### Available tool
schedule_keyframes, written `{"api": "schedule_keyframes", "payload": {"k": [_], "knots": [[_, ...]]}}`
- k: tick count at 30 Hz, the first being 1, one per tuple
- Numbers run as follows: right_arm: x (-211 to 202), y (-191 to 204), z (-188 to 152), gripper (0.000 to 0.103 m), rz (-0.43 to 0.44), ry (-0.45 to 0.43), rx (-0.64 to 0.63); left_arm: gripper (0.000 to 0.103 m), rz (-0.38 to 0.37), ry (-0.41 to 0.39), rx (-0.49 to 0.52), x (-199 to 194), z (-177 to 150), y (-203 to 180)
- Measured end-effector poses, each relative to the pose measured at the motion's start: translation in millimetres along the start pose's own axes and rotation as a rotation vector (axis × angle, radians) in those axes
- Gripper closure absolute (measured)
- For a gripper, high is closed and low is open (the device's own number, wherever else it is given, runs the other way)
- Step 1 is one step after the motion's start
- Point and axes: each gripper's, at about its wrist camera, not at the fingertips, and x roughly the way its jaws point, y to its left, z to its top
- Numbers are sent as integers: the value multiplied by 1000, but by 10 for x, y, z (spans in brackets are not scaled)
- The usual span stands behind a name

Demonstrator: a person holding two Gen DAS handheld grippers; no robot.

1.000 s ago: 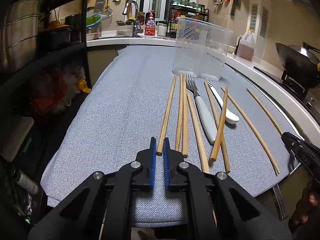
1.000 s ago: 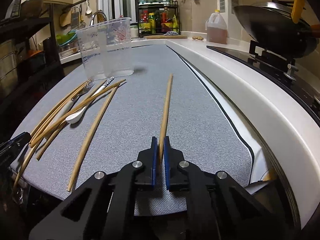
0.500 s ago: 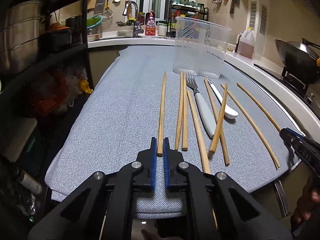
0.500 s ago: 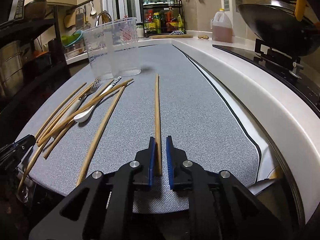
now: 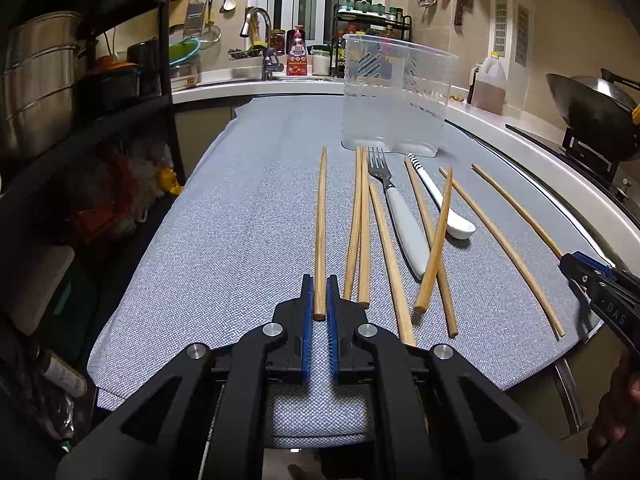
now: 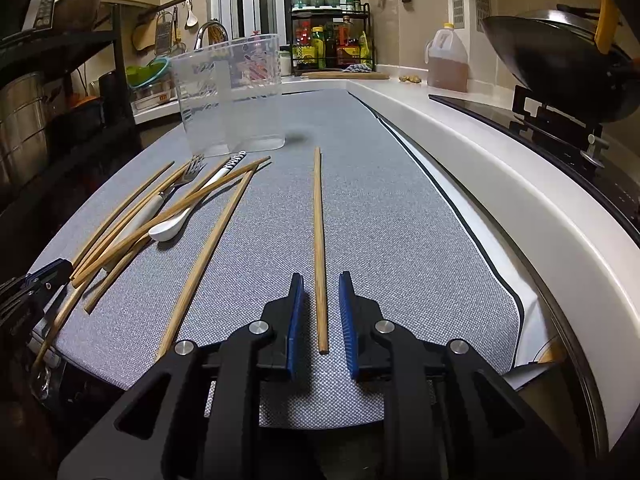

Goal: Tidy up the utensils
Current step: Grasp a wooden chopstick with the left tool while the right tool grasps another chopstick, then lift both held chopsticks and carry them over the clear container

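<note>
Straightened since a second ago, both end chopsticks now point at twelve o'clock.
Left gripper (image 5: 319, 298) clamps the leftmost chopstick (image 5: 320, 220); right gripper (image 6: 320, 304) is opening, its chopstick (image 6: 318, 240) loose between the pads. Fork (image 5: 394, 208) and spoon (image 5: 440, 204) lie mid-cloth (holder (image 5: 396, 96) empty); sorting barely begun.

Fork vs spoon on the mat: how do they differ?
The fork has metal tines and a thick plain pale handle; the spoon is all white with black stripes at its handle end. The fork's tines point toward the clear container; the spoon's bowl faces the near edge. A chopstick lies across the spoon, not the fork. Both lie flat on the grey mat.
</note>
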Motion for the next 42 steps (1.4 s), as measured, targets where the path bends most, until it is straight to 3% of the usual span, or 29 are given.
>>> {"api": "schedule_keyframes", "payload": {"k": [8,12,23,42], "knots": [[11,11,1,86,-2,-9,-12,96,-6,-16,27,13,-1,-35],[3,51,-4,97,15,-11,-25,96,-6,-14,38,9,1,-48],[-228,54,98,97,20,-66,-24,97,-27,-39,23,-169,71,-32],[-786,2,705,97,67,-237,-13,97,-64,-216,33,-722,439,-64]]}}
